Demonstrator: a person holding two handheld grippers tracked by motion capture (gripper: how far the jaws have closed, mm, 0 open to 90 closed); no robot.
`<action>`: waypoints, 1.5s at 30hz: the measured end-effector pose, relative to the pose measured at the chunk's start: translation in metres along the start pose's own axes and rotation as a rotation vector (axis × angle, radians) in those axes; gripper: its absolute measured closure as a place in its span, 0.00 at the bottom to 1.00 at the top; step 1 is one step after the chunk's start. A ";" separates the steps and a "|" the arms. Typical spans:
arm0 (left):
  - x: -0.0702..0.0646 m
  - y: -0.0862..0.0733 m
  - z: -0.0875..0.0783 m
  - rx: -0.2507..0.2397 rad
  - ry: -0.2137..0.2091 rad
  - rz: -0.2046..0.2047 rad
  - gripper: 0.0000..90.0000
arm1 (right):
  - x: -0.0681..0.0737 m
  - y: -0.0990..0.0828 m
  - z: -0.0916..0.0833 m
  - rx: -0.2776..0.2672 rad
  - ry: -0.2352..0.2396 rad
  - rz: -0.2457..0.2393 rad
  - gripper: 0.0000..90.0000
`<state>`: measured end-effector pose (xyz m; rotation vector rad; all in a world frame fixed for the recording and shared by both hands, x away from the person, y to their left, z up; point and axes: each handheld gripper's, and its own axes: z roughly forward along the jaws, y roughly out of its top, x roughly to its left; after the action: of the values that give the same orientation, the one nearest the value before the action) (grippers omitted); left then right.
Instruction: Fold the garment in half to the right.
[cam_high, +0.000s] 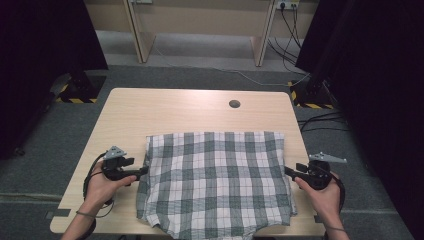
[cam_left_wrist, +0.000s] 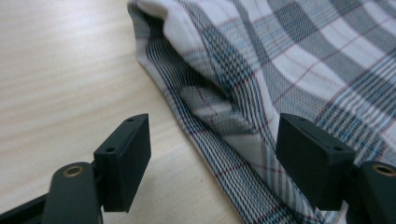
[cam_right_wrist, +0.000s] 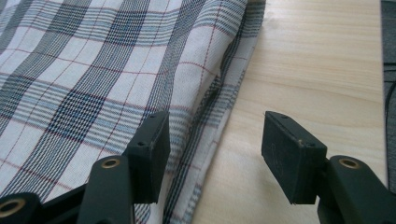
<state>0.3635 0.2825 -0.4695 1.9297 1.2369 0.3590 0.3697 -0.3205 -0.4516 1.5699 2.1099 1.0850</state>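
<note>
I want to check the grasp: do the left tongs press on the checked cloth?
Apart. In the left gripper view the left tongs stand open, and the checked cloth edge lies between the jaws without either pad pressing it.

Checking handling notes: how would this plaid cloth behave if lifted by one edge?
The plaid cloth would probably droop and unfold, since its layered edges already sag and wrinkle. It looks thin, so likely light, and might slide on the smooth wooden table.

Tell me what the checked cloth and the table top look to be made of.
Cloth: woven fabric, probably cotton, matte; the thread weave and a stitched hem show in the gripper views. Table: pale wood or wood-look laminate, smooth with a slight sheen; fine straight grain lines run across it, too even to tell which.
</note>
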 end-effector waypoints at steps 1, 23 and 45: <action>0.000 -0.001 0.002 0.001 0.004 -0.005 0.28 | 0.001 0.001 0.003 0.007 0.000 -0.001 0.48; -0.035 -0.001 0.027 0.005 0.087 0.087 0.57 | 0.024 0.007 0.033 0.085 -0.092 -0.131 0.65; 0.002 0.056 0.046 0.001 0.036 -0.106 0.92 | 0.022 0.045 0.070 0.099 -0.073 -0.054 0.88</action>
<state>0.4272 0.2511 -0.4573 1.8567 1.3572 0.3394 0.4368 -0.2680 -0.4621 1.5619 2.1733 0.9046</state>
